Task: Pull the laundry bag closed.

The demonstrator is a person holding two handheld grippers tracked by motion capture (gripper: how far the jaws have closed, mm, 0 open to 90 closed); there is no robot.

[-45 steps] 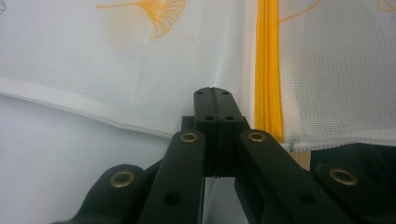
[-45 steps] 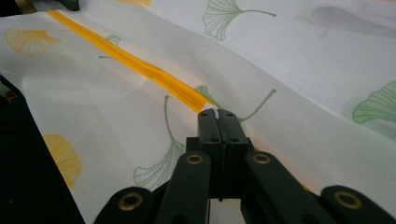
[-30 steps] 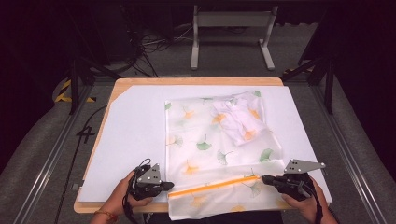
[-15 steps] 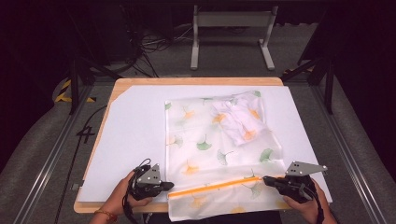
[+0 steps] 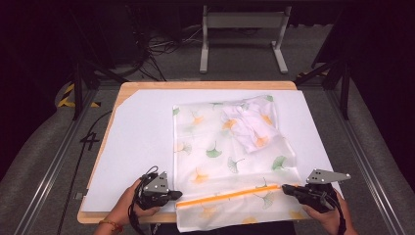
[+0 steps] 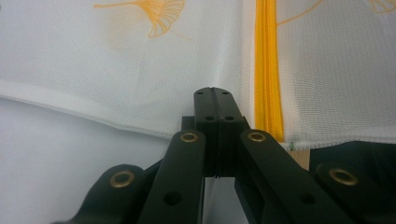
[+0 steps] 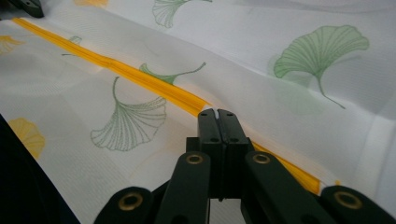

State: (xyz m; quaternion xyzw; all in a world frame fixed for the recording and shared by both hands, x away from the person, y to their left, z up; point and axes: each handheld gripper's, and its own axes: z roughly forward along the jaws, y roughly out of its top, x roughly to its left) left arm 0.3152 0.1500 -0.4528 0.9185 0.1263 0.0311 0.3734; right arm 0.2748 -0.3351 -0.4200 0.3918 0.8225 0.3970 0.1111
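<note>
While both tongs, left (image 5: 177,194) and right (image 5: 285,188), pinch the mesh laundry bag (image 5: 230,161) at its orange zipper's (image 5: 230,195) ends, uneven pulling could tear thin mesh or slip the bag off the worktop (image 5: 142,132) edge.

left gripper (image 6: 214,93) clamped on mesh bag (image 6: 140,60), yellow zipper (image 6: 267,70)

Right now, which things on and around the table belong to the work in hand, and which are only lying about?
In the work:
- white mesh laundry bag with ginkgo-leaf print
- its orange zipper
- crumpled white garment inside
- left gripper
- right gripper

Lying about:
- grey metal stand
- black cables on the floor
</note>
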